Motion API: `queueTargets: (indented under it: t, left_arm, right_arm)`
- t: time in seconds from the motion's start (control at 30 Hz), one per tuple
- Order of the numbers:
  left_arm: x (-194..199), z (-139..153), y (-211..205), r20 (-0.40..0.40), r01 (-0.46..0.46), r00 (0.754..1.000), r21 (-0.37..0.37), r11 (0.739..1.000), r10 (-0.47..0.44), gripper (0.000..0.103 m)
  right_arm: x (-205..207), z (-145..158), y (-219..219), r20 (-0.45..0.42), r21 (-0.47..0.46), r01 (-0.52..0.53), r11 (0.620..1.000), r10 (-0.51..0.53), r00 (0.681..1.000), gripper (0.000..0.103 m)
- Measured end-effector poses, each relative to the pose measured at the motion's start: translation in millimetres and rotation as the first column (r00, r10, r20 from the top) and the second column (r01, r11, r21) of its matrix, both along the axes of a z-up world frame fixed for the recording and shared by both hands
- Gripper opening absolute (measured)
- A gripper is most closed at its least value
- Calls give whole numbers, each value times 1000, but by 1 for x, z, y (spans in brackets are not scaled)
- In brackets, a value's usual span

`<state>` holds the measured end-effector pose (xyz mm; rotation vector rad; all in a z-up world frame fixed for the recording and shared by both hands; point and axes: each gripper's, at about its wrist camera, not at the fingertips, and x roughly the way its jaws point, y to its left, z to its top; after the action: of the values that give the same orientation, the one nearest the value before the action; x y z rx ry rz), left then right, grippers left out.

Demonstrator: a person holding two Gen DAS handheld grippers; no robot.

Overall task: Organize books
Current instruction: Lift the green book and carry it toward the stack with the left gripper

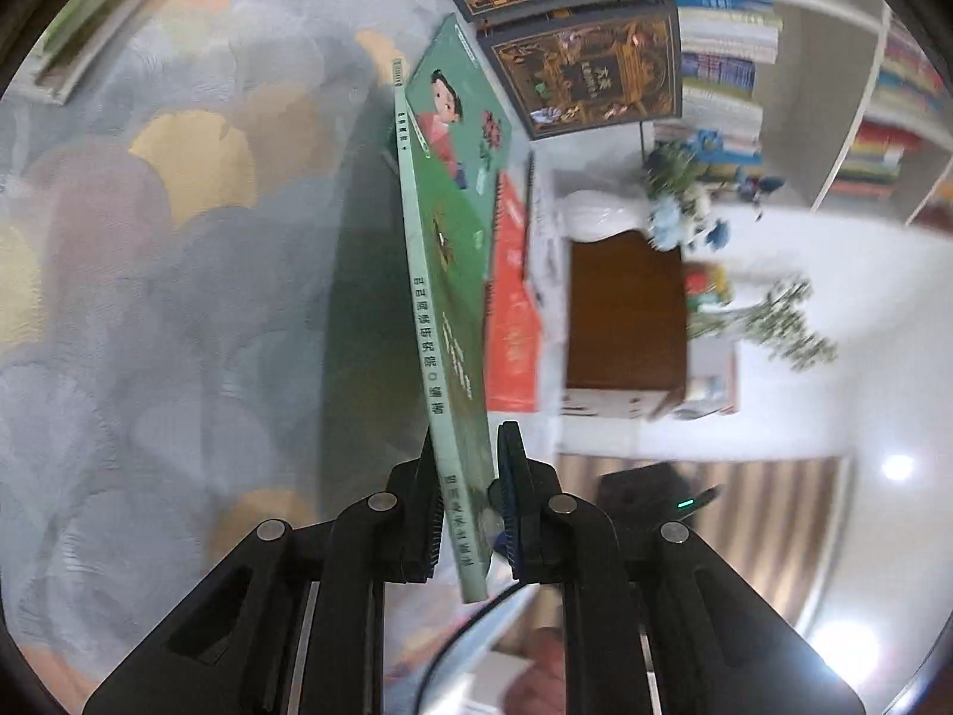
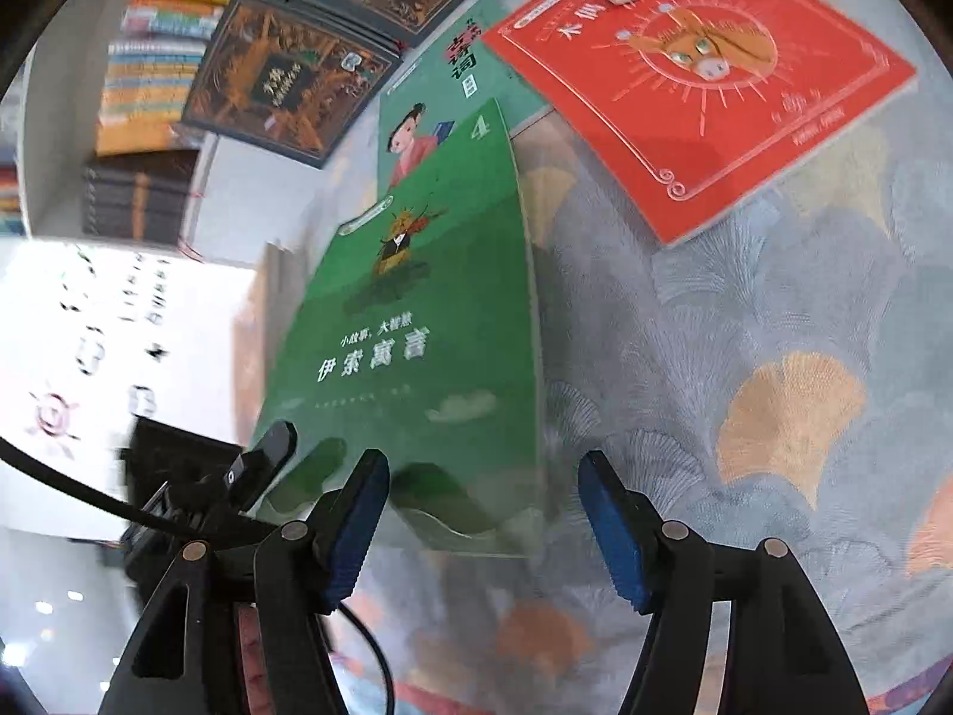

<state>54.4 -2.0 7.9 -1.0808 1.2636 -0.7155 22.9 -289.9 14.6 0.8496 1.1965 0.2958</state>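
A green book point(image 1: 444, 322) is held on edge by the left hand-held gripper point(image 1: 467, 512), whose jaws are closed on its lower spine end, so that the book is lifted clear of the patterned cloth point(image 1: 178, 298) covering the bench. In the right wrist view the same book's cover can be read, tilted above a second green book point(image 2: 417, 119) that lies flat, with a red book point(image 2: 703, 95) lying beside it and two dark ornate books point(image 2: 286, 77) further back. The right hand-held gripper point(image 2: 482, 518) is seen with its jaws spread wide and nothing between them, just beside the lifted book's near edge. The step in hand is judged to be the carrying of one gathered book toward its place; whether a stack or the shelves point(image 1: 834, 89) behind are meant cannot be told. For the next move, the book would need to be kept square and lowered onto its destination, the free gripper possibly being used to steady it.
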Motion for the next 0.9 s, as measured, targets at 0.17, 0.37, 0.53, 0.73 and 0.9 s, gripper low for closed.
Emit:
queueTargets:
  t: [0.17,0.37,0.53,0.73,0.9]
  left_arm:
    - [-1,-1,-3,-46,-16,999,-63,998,13,12]
    - [-6,-6,0,-49,22,999,82,996,-18,11]
    - [-20,0,-7,40,99,992,350,932,-120,12]
    - [-42,8,-13,112,126,975,424,897,-190,12]
    - [-55,28,-21,200,130,946,489,863,-256,12]
  right_arm:
    - [10,-20,-3,-20,203,25,979,-21,1000,64]
    - [27,-22,6,-21,248,48,967,-44,999,27]
    - [21,4,31,35,-128,-85,988,90,995,27]
    - [-3,25,62,74,-389,-177,904,223,972,27]
    - [-27,44,78,116,-524,-205,827,308,944,27]
